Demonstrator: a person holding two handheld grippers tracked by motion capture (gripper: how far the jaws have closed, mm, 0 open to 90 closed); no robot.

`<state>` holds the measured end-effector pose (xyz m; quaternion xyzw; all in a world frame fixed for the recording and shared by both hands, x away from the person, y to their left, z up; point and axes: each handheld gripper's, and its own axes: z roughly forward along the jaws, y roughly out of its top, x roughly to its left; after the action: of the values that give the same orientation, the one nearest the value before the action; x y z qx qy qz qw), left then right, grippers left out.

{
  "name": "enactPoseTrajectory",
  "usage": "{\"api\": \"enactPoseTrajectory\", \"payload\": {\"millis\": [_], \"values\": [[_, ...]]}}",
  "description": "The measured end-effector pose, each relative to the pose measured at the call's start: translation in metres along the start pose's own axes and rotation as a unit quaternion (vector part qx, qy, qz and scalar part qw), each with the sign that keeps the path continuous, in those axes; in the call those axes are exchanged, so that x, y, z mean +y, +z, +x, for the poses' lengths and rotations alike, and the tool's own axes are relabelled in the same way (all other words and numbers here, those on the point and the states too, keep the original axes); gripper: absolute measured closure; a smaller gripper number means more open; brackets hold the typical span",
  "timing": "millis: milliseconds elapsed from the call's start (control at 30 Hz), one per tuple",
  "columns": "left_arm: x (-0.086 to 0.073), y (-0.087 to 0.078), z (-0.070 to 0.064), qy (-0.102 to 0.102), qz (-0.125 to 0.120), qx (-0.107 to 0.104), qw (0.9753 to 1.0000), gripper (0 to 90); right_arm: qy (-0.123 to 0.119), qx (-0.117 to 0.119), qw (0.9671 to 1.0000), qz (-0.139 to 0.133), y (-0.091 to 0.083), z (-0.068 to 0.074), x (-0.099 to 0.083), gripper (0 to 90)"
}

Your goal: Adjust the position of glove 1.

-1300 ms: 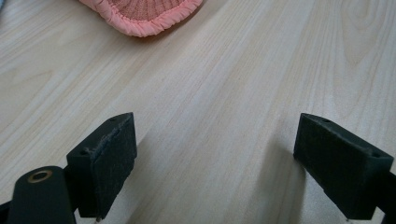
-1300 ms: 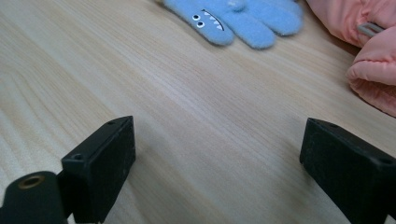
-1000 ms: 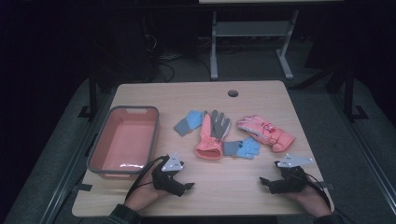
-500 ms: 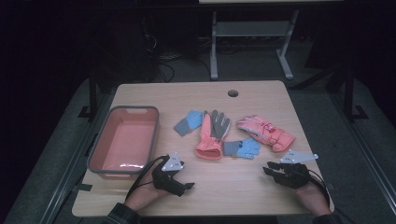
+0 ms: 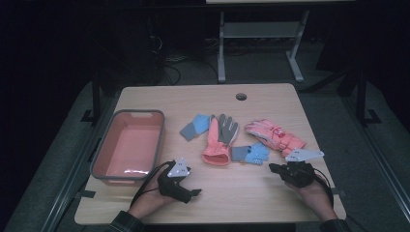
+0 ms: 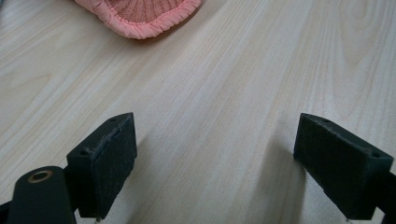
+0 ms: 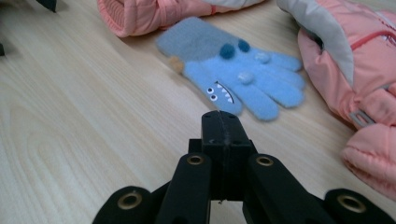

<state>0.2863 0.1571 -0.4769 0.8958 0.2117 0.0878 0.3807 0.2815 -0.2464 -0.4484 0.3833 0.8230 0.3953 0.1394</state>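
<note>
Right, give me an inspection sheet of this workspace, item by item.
Surface: light wooden table, one round hole near the far edge.
Job's things: small blue glove nearest the right hand-held gripper; second blue glove; orange-and-grey glove; pink padded gloves; red bin at the left with nothing in it.
Clutter: nothing seen.
Grippers: left hand-held gripper jaws wide apart over bare wood; right hand-held gripper jaws closed on nothing, pointing at the small blue glove.
Cables: black cable trailing from the left hand-held gripper; loose cables on the floor beyond.
Surroundings: dark room, grey metal stand behind the table.
</note>
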Motion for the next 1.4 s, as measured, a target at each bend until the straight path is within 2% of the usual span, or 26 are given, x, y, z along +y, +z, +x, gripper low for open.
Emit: {"api": "enactPoseTrajectory", "payload": {"millis": [200,500,1200,1233,1400], "values": [[0.000,0.000,0.000,-0.004,0.000,-0.001,1.0000,12.5,0.001,0.014,0.9998,-0.010,0.009,0.000,0.007,89.8],[0.000,0.000,0.000,-0.003,0.003,-0.002,1.0000,12.5,-0.010,0.029,0.9995,-0.009,0.031,0.002,0.020,89.8],[0.000,0.000,0.000,-0.003,0.003,-0.002,1.0000,12.5,-0.010,0.040,0.9991,-0.001,0.079,0.011,0.048,89.9],[0.000,0.000,0.000,-0.003,0.003,-0.002,1.0000,12.5,-0.008,0.038,0.9992,0.007,0.084,0.011,0.049,89.9],[0.000,0.000,0.000,-0.003,0.003,-0.001,1.0000,12.5,0.001,0.036,0.9993,0.010,0.091,0.010,0.053,90.0]]}}
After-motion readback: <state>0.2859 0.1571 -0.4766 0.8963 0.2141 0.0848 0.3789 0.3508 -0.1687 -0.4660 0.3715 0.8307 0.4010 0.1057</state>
